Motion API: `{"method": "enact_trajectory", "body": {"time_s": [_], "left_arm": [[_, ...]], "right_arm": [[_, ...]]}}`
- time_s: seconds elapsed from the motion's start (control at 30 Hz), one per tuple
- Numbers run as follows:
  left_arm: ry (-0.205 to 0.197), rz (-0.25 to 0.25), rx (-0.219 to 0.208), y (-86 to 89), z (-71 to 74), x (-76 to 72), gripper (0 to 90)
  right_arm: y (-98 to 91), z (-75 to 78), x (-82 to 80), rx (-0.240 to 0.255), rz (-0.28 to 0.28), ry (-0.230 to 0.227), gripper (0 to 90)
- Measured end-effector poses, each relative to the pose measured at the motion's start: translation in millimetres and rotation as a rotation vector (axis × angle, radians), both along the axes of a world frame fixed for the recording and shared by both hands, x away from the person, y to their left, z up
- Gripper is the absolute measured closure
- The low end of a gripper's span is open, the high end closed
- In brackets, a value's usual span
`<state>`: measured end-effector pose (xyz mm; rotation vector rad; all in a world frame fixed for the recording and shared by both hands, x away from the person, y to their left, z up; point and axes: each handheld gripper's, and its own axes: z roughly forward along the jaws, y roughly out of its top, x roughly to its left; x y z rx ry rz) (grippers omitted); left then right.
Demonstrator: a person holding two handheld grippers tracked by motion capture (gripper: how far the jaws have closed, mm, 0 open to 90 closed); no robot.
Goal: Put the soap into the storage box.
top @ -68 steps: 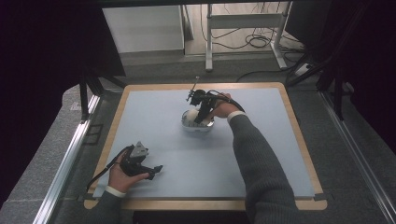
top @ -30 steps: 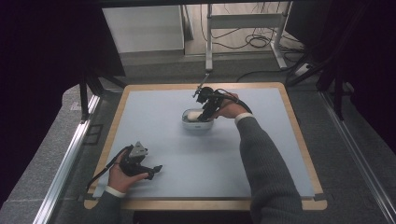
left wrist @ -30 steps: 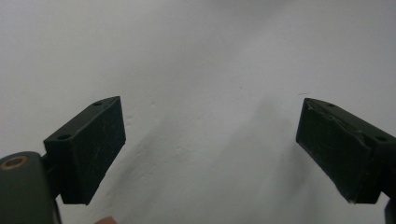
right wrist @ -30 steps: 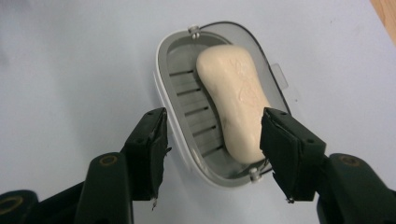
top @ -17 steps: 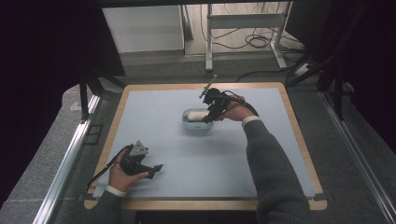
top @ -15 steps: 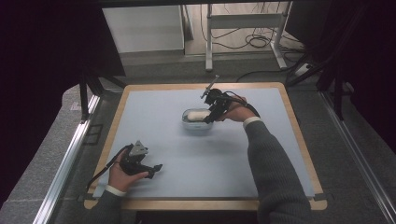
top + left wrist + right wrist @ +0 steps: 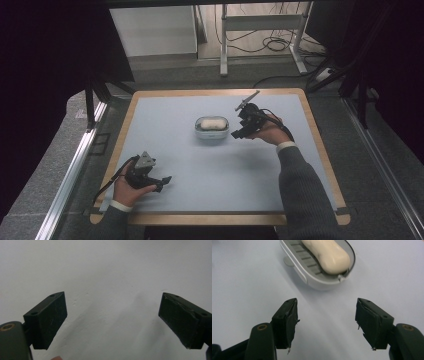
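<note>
Looks basically done to me: the cream soap bar point(image 7: 327, 255) sits in its oval white soap dish point(image 7: 212, 129) mid-table, ribbed grey insert underneath. Right gripper point(image 7: 240, 131) is just right of it, jaws apart, empty. Left gripper point(image 7: 161, 182) sits near-left, jaws wide, holding nothing, over the matte blue mat point(image 7: 240, 175).

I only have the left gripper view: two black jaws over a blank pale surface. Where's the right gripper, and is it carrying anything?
Observer: The right gripper is at the far side of the table, jaws open with nothing between them.
Operator: Anything near it?
Observer: A white soap dish sits just ahead of its jaws, apart from them.
Operator: Dish empty?
Observer: No, a cream bar of soap lies in it on the ribbed insert.
Operator: And my gripper's position?
Observer: The left gripper is near the table's front left corner, well away from the dish.
</note>
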<state>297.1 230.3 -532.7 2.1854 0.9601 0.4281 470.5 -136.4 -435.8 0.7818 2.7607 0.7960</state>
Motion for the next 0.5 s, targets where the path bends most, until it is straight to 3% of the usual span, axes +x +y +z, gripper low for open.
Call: {"method": "enact_trajectory", "body": {"time_s": [0.3,0.47,0.5], "left_arm": [[-0.006,0.002,0.000,-0.5,1.8,-2.4,8.7],[-0.005,0.006,0.003,-1.0,0.3,-1.5,8.7],[-0.004,0.006,0.005,-1.4,-0.1,-1.4,8.7]], "right_arm": [[-45.0,-19.8,-32.6,0.082,-0.123,-0.023,31.2],[-68.1,-31.7,-51.2,0.146,-0.166,-0.050,31.2],[-78.7,-36.7,-60.9,0.176,-0.186,-0.062,31.1]]}}
